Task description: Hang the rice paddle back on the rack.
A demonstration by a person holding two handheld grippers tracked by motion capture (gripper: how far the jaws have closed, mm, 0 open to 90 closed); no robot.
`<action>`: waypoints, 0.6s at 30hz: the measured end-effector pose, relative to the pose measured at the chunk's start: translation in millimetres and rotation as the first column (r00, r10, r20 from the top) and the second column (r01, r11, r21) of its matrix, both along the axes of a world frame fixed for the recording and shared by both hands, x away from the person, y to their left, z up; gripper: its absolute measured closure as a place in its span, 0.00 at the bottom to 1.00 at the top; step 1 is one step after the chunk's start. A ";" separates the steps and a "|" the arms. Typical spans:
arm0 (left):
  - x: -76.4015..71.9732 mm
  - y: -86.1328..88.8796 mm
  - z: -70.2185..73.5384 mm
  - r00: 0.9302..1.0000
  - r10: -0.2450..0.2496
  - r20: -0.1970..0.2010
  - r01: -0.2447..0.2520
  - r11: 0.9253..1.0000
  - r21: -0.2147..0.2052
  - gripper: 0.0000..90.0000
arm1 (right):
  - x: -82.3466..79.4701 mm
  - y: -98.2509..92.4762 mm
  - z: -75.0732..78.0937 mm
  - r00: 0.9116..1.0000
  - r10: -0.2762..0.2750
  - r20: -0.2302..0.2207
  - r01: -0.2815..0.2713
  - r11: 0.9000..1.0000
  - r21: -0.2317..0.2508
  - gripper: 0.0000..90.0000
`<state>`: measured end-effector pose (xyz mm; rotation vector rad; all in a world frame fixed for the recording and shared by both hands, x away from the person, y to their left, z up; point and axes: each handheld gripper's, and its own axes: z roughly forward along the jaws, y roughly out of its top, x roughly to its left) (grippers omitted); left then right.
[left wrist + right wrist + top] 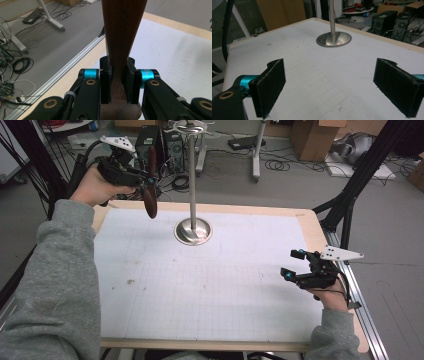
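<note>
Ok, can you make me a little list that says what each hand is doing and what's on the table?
left gripper: raised beyond the table's far left corner, jaws shut on a wooden utensil
wooden utensil: dark brown, held roughly upright
right gripper: low over the table's right side, jaws wide open, holding nothing
metal stand: round shiny base on the table, tall thin pole, hooks at the top
table: white gridded mat, wooden edge

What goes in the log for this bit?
left gripper: shut on wooden utensil, raised | right gripper: open, empty | metal stand: mid-table
</note>
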<state>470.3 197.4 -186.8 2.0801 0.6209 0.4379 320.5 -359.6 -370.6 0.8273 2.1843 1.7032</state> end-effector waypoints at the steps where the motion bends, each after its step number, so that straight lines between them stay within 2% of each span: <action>1: 0.1 -0.4 1.8 1.000 0.002 -0.001 -0.002 1.000 -0.003 0.86 | 0.1 0.0 0.0 1.000 0.001 0.001 -0.001 1.000 0.000 0.11; 3: 0.8 0.1 5.6 1.000 -0.004 0.001 0.004 1.000 -0.030 0.86 | 0.2 0.1 -0.1 1.000 -0.002 -0.004 0.002 1.000 0.001 0.11; 15: 11.2 -6.7 26.7 1.000 -0.012 0.013 0.013 0.999 -0.044 0.86 | 1.6 -1.5 -0.6 1.000 -0.004 0.000 0.004 1.000 0.008 0.11; 18: 14.9 -10.0 26.6 1.000 -0.015 0.012 0.015 0.997 -0.071 0.86 | 2.2 1.8 -1.5 1.000 0.003 -0.012 -0.003 1.000 0.001 0.11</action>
